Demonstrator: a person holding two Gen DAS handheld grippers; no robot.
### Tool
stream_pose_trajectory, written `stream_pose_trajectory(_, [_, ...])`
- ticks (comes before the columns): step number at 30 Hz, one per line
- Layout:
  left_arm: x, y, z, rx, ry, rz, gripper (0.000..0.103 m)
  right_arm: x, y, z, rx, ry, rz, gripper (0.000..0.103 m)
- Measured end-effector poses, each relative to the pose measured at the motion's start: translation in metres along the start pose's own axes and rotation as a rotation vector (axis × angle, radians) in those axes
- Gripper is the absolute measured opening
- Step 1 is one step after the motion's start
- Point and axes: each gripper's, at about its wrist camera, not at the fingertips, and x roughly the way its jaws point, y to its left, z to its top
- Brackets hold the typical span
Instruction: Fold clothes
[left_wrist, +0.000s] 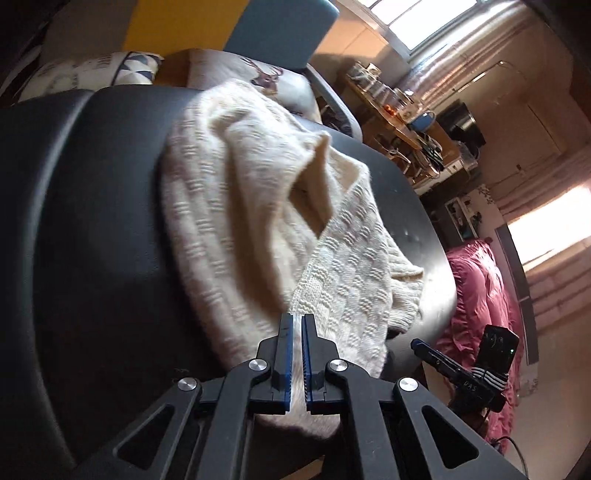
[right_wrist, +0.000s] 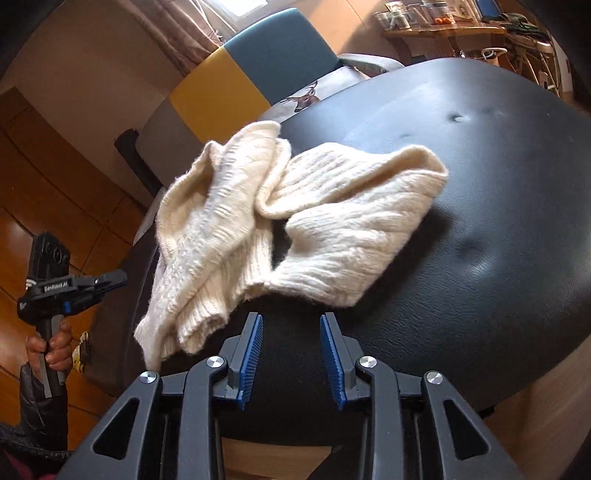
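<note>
Black padded seat (right_wrist: 461, 184) carries the crumpled cream sweater (right_wrist: 295, 214); a colour-block chair (right_wrist: 258, 66) stands beyond. Left gripper (left_wrist: 296, 325) is clamped on its hem; right gripper (right_wrist: 291, 332) gapes nearby.

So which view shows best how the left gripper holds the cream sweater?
The left wrist view: the left gripper is shut on an edge of the cream sweater, with fabric showing between its pads. The right wrist view shows that gripper only small and from the side, so the grip there is unclear.
</note>
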Motion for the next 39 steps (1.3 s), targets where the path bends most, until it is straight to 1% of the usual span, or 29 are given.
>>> stream_pose_trajectory(1, [-0.003,0.008,-0.004,-0.018,-0.008,-0.002,0.005,0.003,0.002,0.004,0.003,0.002,0.006,0.032])
stream_pose_trajectory(2, [-0.007,0.018,-0.005,-0.04,-0.021,-0.007,0.008,0.006,0.005,0.007,0.004,0.001,0.008,0.032])
stream_pose_trajectory(3, [-0.008,0.021,-0.006,-0.044,-0.031,-0.01,0.015,0.009,0.008,0.01,0.005,-0.001,0.009,0.032])
stream_pose_trajectory(4, [-0.009,0.023,-0.007,-0.044,-0.041,-0.014,0.019,0.007,0.01,0.01,0.007,-0.001,0.014,0.032])
stream_pose_trajectory(5, [-0.007,0.019,-0.007,-0.02,-0.046,-0.016,0.027,0.006,0.012,0.009,0.008,0.0,0.019,0.032])
stream_pose_trajectory(6, [-0.004,0.013,-0.006,0.01,-0.051,-0.017,0.039,0.007,0.014,0.009,0.012,0.001,0.024,0.032])
stream_pose_trajectory(8, [0.011,-0.001,-0.005,0.077,-0.029,-0.016,0.049,0.014,0.022,0.009,0.012,0.006,0.037,0.032])
stream_pose_trajectory(11, [0.038,-0.016,-0.001,0.151,0.017,-0.002,0.05,0.013,0.03,0.002,-0.025,0.025,0.027,0.033])
stream_pose_trajectory(12, [0.046,-0.017,-0.001,0.156,0.031,0.008,0.05,0.013,0.032,0.0,-0.036,0.033,0.022,0.033])
stream_pose_trajectory(14, [0.059,-0.018,-0.002,0.157,0.058,-0.021,0.05,0.014,0.035,-0.003,-0.06,0.046,0.007,0.033])
stream_pose_trajectory(16, [0.066,-0.016,-0.004,0.136,0.063,-0.036,0.05,0.014,0.037,-0.004,-0.074,0.05,0.004,0.033])
stream_pose_trajectory(17, [0.068,-0.016,-0.005,0.133,0.057,-0.051,0.048,0.014,0.037,-0.003,-0.076,0.047,0.0,0.033])
stream_pose_trajectory(18, [0.069,-0.016,-0.006,0.139,0.054,-0.053,0.037,0.014,0.036,-0.001,-0.076,0.044,-0.007,0.033])
stream_pose_trajectory(19, [0.07,-0.017,-0.008,0.146,0.051,-0.052,0.025,0.014,0.036,0.002,-0.073,0.037,-0.013,0.033])
stream_pose_trajectory(20, [0.07,-0.017,-0.009,0.141,0.052,-0.055,0.008,0.014,0.036,0.005,-0.07,0.03,-0.019,0.033])
stream_pose_trajectory(21, [0.069,-0.016,-0.011,0.133,0.054,-0.06,0.008,0.014,0.035,0.009,-0.067,0.023,-0.026,0.033])
stream_pose_trajectory(22, [0.066,-0.016,-0.011,0.122,0.039,-0.072,0.008,0.015,0.036,0.014,-0.073,0.019,-0.047,0.033])
stream_pose_trajectory(23, [0.059,-0.013,-0.011,0.099,0.012,-0.095,0.007,0.017,0.038,0.021,-0.074,0.021,-0.089,0.033])
stream_pose_trajectory(25, [0.041,-0.007,-0.01,0.044,-0.055,-0.157,0.007,0.023,0.039,0.037,-0.069,0.027,-0.163,0.033])
stream_pose_trajectory(27, [0.014,-0.003,-0.007,0.008,-0.143,-0.206,0.007,0.029,0.046,0.053,-0.135,-0.009,-0.187,0.033])
stream_pose_trajectory(29, [-0.019,-0.003,-0.005,0.01,-0.241,-0.239,0.007,0.036,0.054,0.07,-0.203,-0.048,-0.209,0.033])
stream_pose_trajectory(31, [-0.051,-0.002,-0.002,0.016,-0.332,-0.236,0.007,0.057,0.056,0.086,-0.229,-0.013,-0.228,0.033])
stream_pose_trajectory(33, [-0.077,0.003,0.002,0.017,-0.401,-0.189,0.007,0.079,0.056,0.1,-0.24,0.034,-0.263,0.033])
stream_pose_trajectory(35, [-0.098,0.016,0.004,0.002,-0.451,-0.143,0.007,0.099,0.053,0.107,-0.244,0.07,-0.301,0.033])
stream_pose_trajectory(37, [-0.108,0.032,0.003,-0.022,-0.47,-0.085,0.007,0.118,0.045,0.107,-0.239,0.13,-0.361,0.033])
stream_pose_trajectory(39, [-0.117,0.051,0.001,-0.054,-0.48,-0.02,0.006,0.123,0.037,0.102,-0.229,0.129,-0.362,0.033])
